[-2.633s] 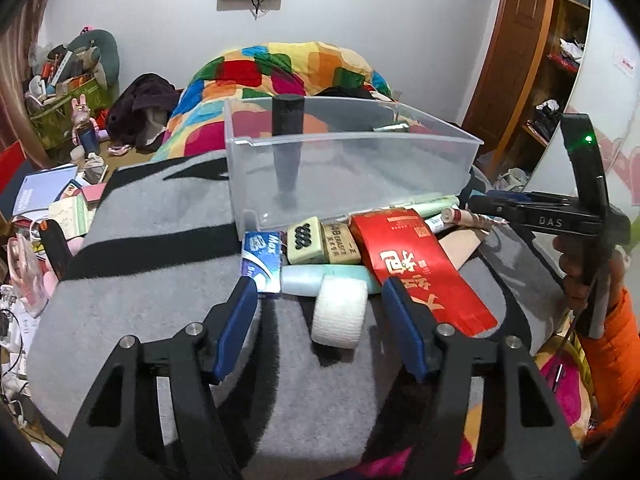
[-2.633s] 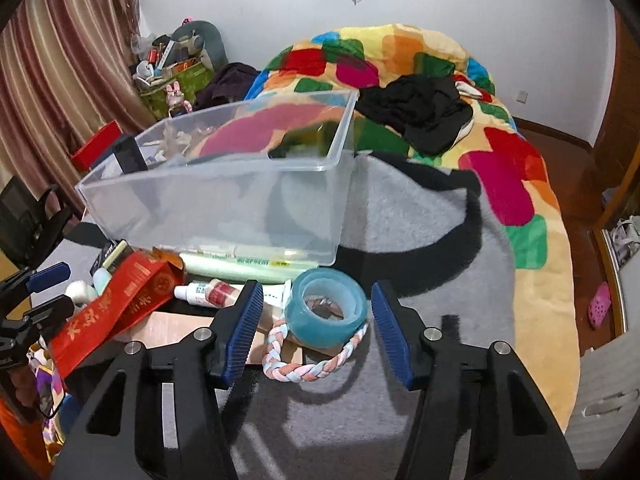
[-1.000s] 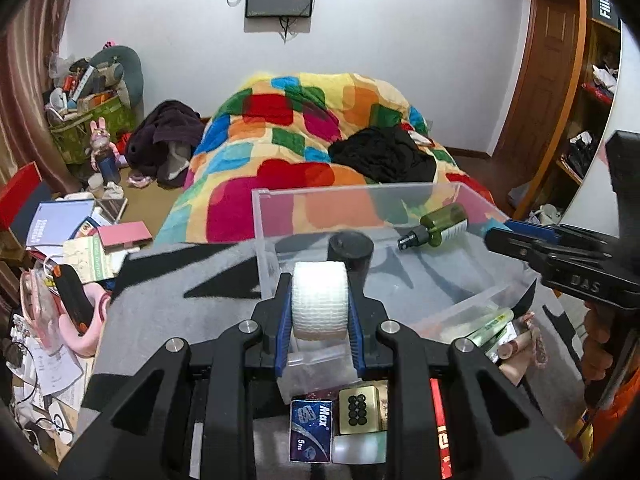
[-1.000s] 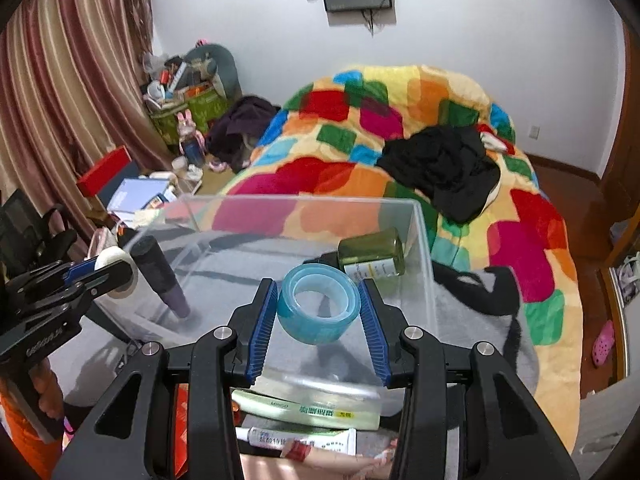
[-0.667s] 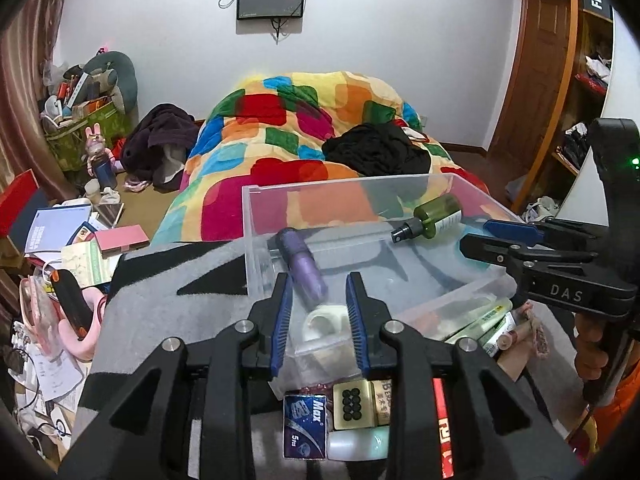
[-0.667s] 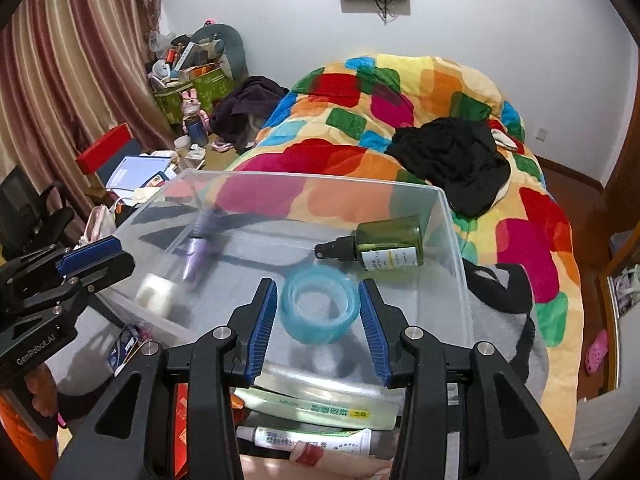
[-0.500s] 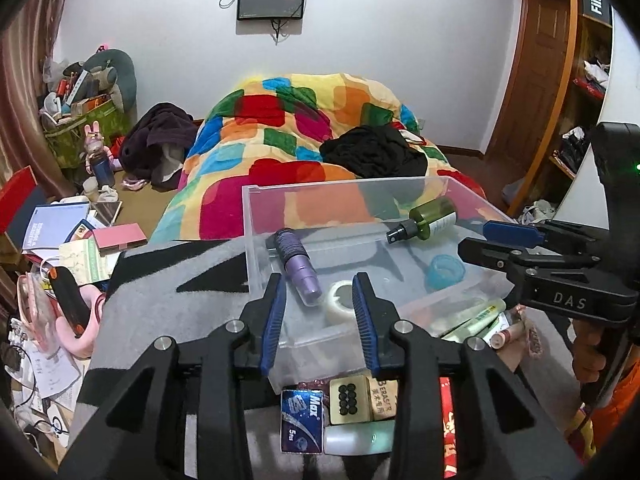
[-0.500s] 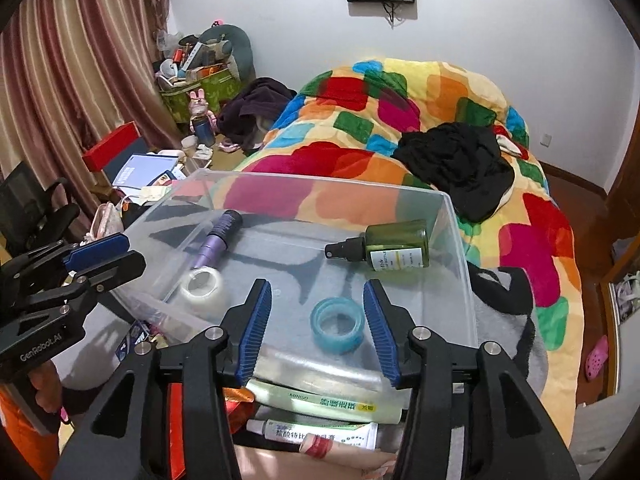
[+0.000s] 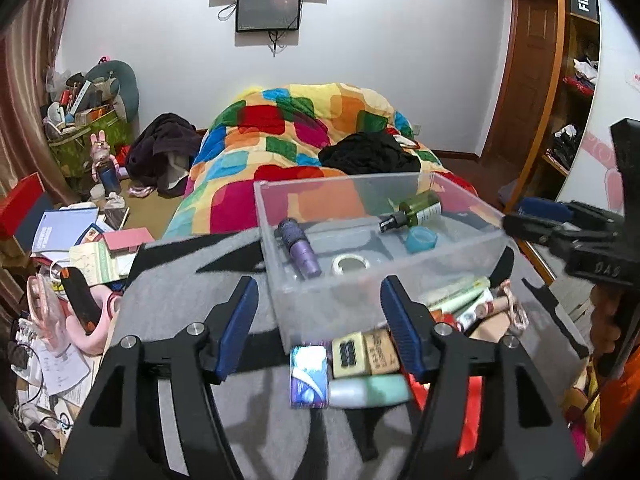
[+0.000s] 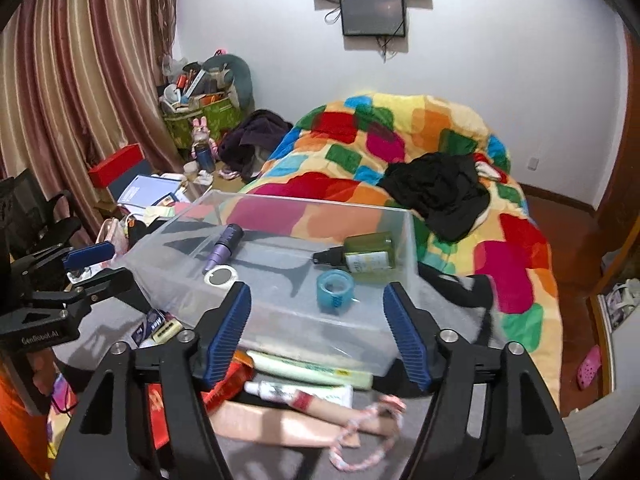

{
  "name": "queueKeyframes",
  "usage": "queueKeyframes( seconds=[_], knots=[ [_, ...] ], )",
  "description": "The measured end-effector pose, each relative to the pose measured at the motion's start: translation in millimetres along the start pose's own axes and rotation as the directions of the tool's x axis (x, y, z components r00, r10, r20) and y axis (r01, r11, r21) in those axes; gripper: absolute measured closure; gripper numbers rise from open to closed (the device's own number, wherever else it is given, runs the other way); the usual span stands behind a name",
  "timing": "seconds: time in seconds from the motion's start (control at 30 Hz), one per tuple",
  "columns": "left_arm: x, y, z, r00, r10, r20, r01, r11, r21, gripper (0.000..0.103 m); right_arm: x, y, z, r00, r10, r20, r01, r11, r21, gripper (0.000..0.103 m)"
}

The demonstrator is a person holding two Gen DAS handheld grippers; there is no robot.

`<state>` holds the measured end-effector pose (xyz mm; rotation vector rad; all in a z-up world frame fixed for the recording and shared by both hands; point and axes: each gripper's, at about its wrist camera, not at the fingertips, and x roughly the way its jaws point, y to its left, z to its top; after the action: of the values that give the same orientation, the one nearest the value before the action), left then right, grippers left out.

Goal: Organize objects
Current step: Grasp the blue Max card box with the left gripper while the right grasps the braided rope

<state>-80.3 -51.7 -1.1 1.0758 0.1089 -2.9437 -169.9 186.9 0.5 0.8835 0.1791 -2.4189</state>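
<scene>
Left gripper (image 9: 320, 320) hovering over near wall of clear bin (image 9: 460, 258), jaws opening, about half spread, gripping nothing; only the bin wall and loose clutter showing through the gap. White tape roll (image 9: 351, 265) lying flat on bin floor, beyond and slightly right of the gap's centre, well clear of both blue pads. Purple tube (image 9: 300, 248) resting just left of that roll, tilted on its side.

Right gripper (image 10: 318, 326) likewise poised at the bin's near rim, jaws opening, spread wide, empty. Blue tape roll (image 10: 336, 291) sitting inside the bin, ahead of the gap and roughly centred, touching neither pad. Green spray bottle (image 10: 366, 253) lying on its side just behind it.

Still lying outside, against the bin's near wall on the grey blanket (image 9: 192, 280): small boxes (image 9: 362, 350), pale green tubes (image 10: 312, 370), red packet (image 10: 160, 412), braided rope (image 10: 360, 436).
</scene>
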Motion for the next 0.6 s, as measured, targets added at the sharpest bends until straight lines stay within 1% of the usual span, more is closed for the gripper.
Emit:
queueKeyframes(
  seconds=[0.07, 0.2, 0.3, 0.5, 0.6],
  knots=[
    [-0.6, 2.8, -6.7, 1.0, 0.005, -0.015, -0.005, 1.0, -0.005, 0.037, -8.0, -5.2, -5.9, 1.0, -0.025, 0.007, 0.025, 1.0, 0.002, 0.033],
    [3.4, 10.4, -19.9, 0.998, 0.015, -0.056, -0.017, 1.0, -0.018, 0.036, -18.0, -16.0, -21.1, 0.998, -0.068, 0.005, 0.068, 0.998, 0.013, 0.025],
    [11.0, 17.4, -30.8, 0.995, 0.024, -0.099, -0.027, 0.999, -0.032, 0.036, -17.6, -23.2, -37.9, 0.995, -0.093, -0.028, 0.094, 0.995, 0.022, 0.025],
    [28.8, 27.3, -55.7, 0.98, 0.018, -0.196, -0.03, 0.998, -0.06, 0.036, 1.8, -41.9, -69.0, 0.988, -0.068, -0.142, 0.082, 0.993, 0.091, 0.025],
    [31.0, 27.6, -61.1, 0.98, 0.014, -0.197, -0.028, 0.997, -0.068, 0.035, 13.7, -50.5, -82.8, 0.981, -0.047, -0.187, 0.073, 0.988, 0.135, 0.025]
  ],
)
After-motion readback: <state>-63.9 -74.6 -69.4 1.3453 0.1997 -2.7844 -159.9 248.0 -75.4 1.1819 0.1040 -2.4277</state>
